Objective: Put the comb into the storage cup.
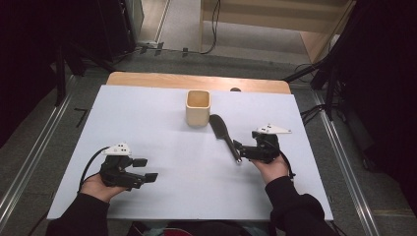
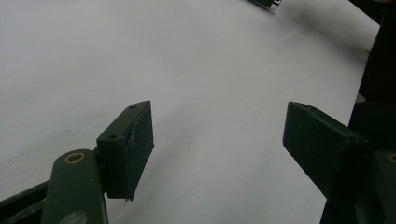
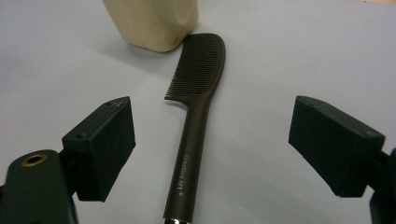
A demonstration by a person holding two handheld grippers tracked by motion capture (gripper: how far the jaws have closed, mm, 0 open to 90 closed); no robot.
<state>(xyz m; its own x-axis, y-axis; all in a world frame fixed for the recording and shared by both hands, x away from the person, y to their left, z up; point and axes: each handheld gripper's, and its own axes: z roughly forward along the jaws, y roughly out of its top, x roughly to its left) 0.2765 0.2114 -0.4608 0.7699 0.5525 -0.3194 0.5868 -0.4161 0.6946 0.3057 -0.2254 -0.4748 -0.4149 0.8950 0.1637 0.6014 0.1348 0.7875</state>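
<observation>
Dark comb [image 3: 196, 112] lay flat on the counter [image 1: 147, 118], toothed end far, touching the beige cup [image 1: 198, 107], handle near-right.

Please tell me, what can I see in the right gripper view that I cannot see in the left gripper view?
Right gripper view: the comb's teeth and handle, lying between the open jaws of the right gripper, with the cup's base just beyond the comb's head. Left gripper view: the left gripper, jaws open over bare sheet, and a dark sleeve at the right edge. Both share the white sheet and two open black jaws.

White table cover [image 1: 162, 128], wooden tabletop edge [image 1: 147, 78], floor cables [image 1: 214, 29]
</observation>
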